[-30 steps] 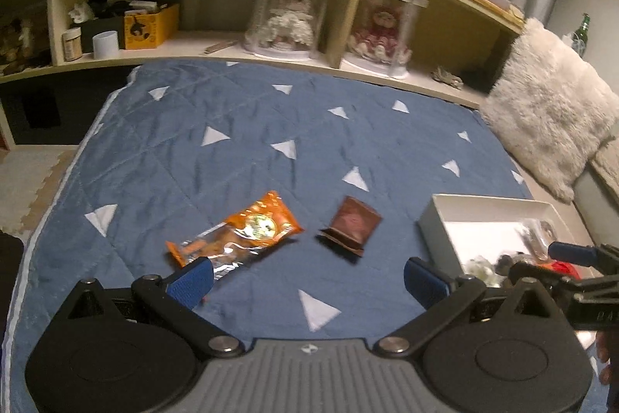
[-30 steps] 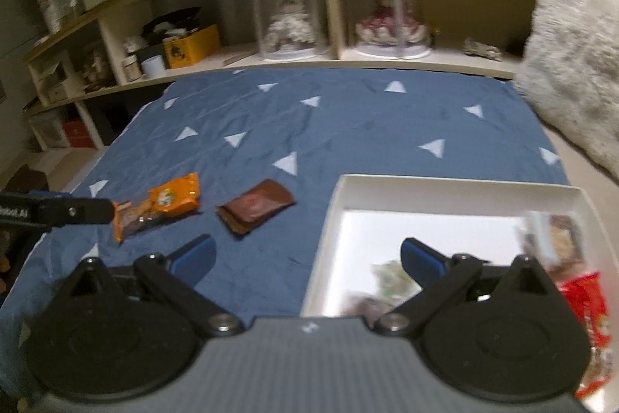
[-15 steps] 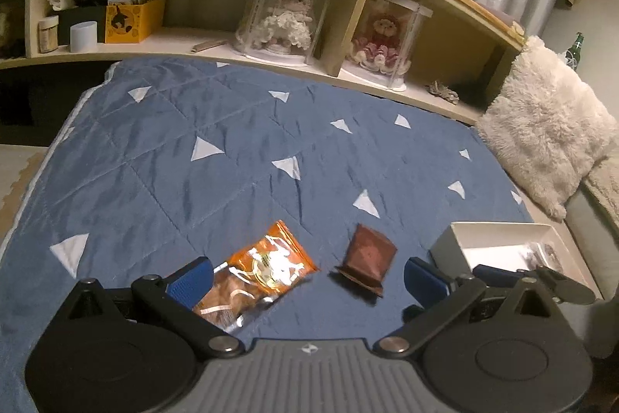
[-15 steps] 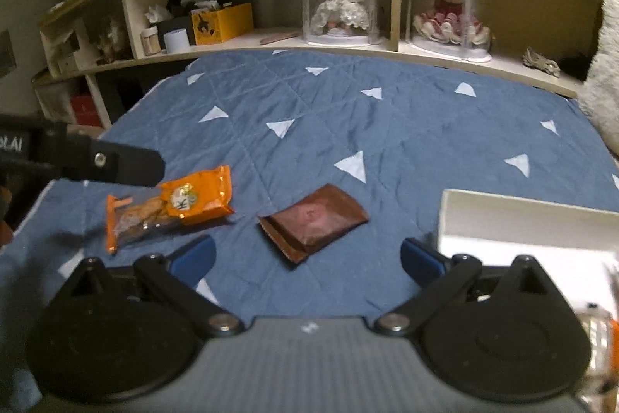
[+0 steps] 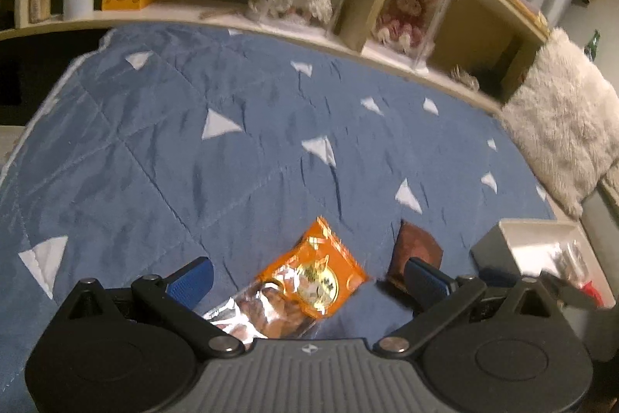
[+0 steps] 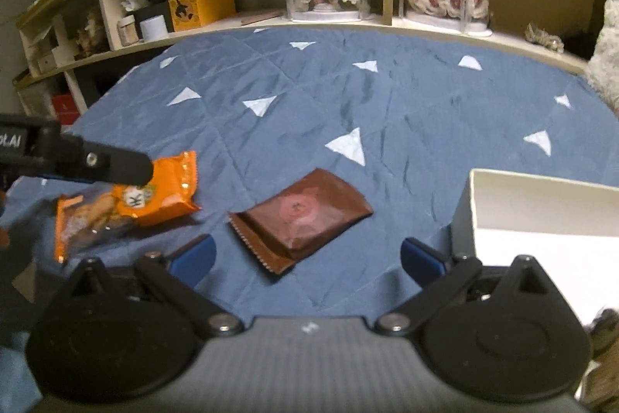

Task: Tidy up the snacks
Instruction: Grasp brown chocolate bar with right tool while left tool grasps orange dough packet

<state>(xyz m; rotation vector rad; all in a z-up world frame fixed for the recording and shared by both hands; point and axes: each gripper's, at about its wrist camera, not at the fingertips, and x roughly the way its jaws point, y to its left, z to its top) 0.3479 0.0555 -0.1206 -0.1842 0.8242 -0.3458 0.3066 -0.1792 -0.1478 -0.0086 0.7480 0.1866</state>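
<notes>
An orange snack packet (image 5: pixel 309 281) with a clear end lies on the blue quilt, right between the spread fingers of my left gripper (image 5: pixel 307 277), which is open. Just to its right lies a brown snack packet (image 5: pixel 418 250). In the right wrist view that brown packet (image 6: pixel 301 215) lies flat between the wide-apart fingers of my right gripper (image 6: pixel 305 254), also open and holding nothing. The orange packet (image 6: pixel 127 204) sits to its left, partly under the left gripper's finger (image 6: pixel 96 163). A white box (image 6: pixel 541 215) with several snacks stands at the right.
The blue quilt (image 6: pixel 348 95) with white triangles covers the bed. A wooden shelf (image 6: pixel 348 22) runs along the back with two doll cases, a yellow box and jars. A fluffy cream pillow (image 5: pixel 561 126) lies at the far right. The white box (image 5: pixel 534 239) stands beside it.
Both grippers have moved left and forward: the left one has closed in over the orange packet, the right one has left the white box and come over the brown packet.
</notes>
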